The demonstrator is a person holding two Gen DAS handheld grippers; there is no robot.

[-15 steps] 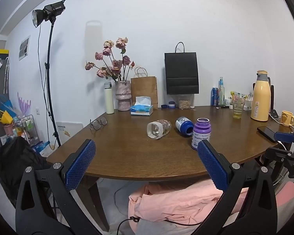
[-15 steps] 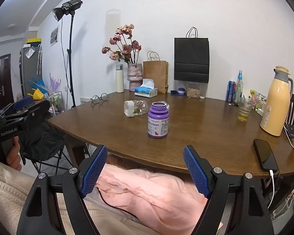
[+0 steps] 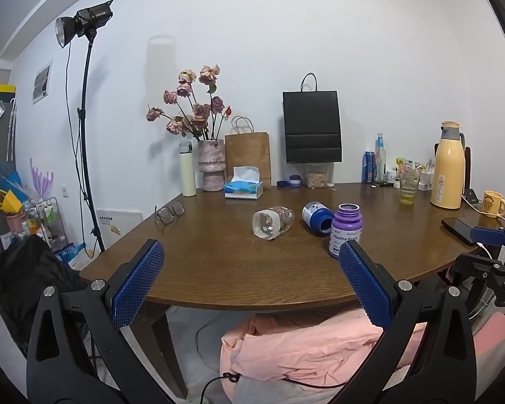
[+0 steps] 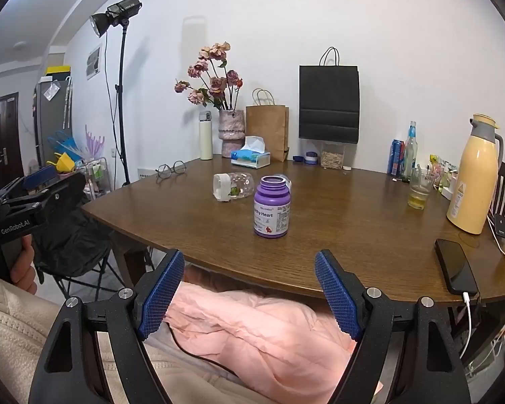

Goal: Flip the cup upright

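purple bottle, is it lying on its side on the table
No, the purple bottle stands upright on the table, open mouth up.

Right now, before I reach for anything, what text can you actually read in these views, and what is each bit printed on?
"Healthy Heart": label of the upright purple bottle, partly cut off in the right wrist view.
"GenRobot.AI": body of the left gripper, seen from the right wrist.
Too small or blurred: the bottle's fine print, the yellow thermos sticker, the blue can, the wall poster.
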